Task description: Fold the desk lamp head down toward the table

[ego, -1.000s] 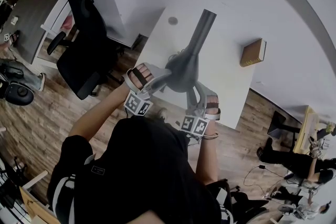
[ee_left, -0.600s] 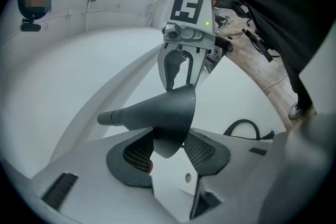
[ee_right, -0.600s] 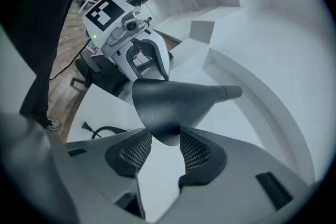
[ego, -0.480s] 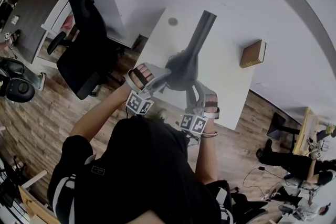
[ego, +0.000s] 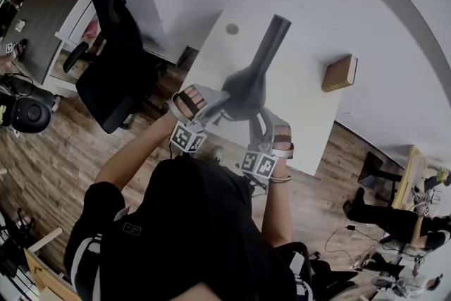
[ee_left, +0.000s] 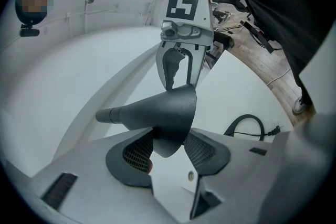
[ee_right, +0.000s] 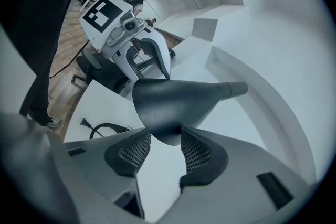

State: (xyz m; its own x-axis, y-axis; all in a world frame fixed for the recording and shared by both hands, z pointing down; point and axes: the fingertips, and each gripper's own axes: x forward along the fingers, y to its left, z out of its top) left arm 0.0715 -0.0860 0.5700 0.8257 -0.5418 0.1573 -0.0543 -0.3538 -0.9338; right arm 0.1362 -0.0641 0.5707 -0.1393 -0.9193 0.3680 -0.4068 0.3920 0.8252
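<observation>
The dark grey cone-shaped lamp head (ego: 245,89) hangs over the white table (ego: 303,116), and its neck (ego: 273,35) runs away from me. My left gripper (ego: 213,104) reaches it from the left. In the left gripper view the cone's rim (ee_left: 167,115) sits between the mesh pads (ee_left: 137,152), and both pads press on it. My right gripper (ego: 262,125) comes from the near side, and its jaws have just been opening. The lamp head (ee_right: 173,102) is still between its pads (ee_right: 195,152), which lie close against it without clamping.
A brown book (ego: 340,71) lies on the table to the right. The lamp's black cord and plug (ee_left: 248,126) trail on the tabletop near its front edge. A black office chair (ego: 113,60) stands on the wood floor at the left.
The right gripper's marker cube has edged slightly up toward the lamp. The lamp head and the left gripper stay where they were.
</observation>
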